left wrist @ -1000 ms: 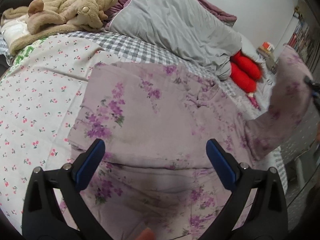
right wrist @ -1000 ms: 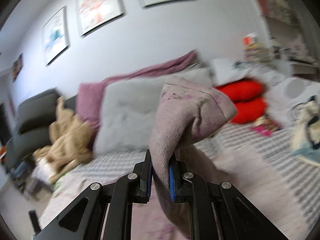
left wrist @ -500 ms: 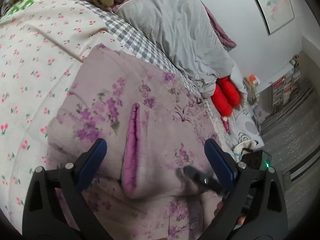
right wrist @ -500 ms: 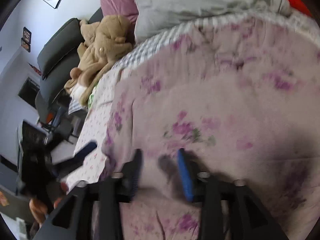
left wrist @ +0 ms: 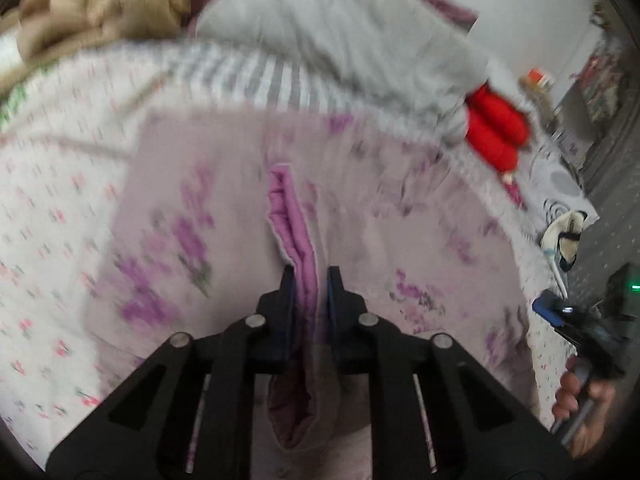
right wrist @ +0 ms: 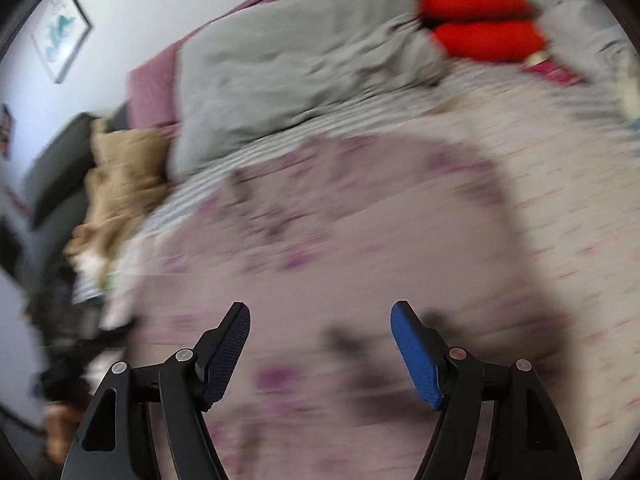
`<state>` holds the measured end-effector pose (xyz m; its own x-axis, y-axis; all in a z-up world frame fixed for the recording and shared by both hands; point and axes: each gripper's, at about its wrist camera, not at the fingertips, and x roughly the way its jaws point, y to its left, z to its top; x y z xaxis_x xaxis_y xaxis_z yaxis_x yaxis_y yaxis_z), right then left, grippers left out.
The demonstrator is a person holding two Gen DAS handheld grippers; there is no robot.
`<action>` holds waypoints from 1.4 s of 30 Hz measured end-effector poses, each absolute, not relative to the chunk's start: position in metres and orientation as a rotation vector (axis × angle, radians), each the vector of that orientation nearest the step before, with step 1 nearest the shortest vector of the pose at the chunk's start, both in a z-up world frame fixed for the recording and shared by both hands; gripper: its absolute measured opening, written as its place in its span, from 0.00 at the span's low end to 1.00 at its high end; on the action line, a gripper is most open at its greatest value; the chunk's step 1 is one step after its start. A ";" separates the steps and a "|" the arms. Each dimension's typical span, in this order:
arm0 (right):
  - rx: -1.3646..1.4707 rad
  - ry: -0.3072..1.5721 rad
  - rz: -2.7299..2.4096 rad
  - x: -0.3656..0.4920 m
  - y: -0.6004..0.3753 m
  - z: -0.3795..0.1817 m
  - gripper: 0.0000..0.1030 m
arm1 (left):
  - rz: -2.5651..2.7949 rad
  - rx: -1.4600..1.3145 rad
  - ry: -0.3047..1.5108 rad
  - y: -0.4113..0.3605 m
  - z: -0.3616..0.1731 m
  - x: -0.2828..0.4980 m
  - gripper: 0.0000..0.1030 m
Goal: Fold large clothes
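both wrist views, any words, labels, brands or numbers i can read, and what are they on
No legible text in either view.
Framed pictures on the wall: motion-blurred, only a blue shape shows.
Small orange-and-white item past the bed: too blurred to read.
Floral garment: printed flowers only, no label visible.

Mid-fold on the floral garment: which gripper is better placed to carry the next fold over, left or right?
Left, probably. The left gripper is already shut on the raised purple fold of the floral garment. The right gripper is open over the cloth, holding nothing, and would need to grasp first.
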<state>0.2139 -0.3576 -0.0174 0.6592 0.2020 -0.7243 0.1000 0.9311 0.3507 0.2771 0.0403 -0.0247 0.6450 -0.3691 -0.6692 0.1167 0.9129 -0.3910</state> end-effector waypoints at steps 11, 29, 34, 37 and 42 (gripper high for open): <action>0.078 1.006 -0.107 0.225 -0.387 -0.076 0.72 | -0.092 0.006 0.973 0.019 -0.062 0.293 0.33; 0.292 1.176 0.191 0.034 -0.448 -0.023 0.84 | -0.128 -0.260 1.200 0.133 -0.044 0.105 1.00; 0.318 1.273 0.163 -0.005 -0.457 -0.064 0.84 | -0.070 -0.339 1.342 0.153 -0.103 0.082 0.99; 0.337 1.320 0.162 -0.016 -0.454 -0.081 0.84 | -0.083 -0.356 1.374 0.153 -0.119 0.077 0.99; 0.336 1.327 0.147 -0.023 -0.436 -0.098 0.84 | -0.109 -0.313 1.368 0.139 -0.124 0.073 1.00</action>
<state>-0.0229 -0.4365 -0.0982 0.2409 0.2945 -0.9248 0.0848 0.9428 0.3223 0.0732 0.1394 -0.1240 0.2037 -0.2576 -0.9445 -0.1048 0.9535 -0.2826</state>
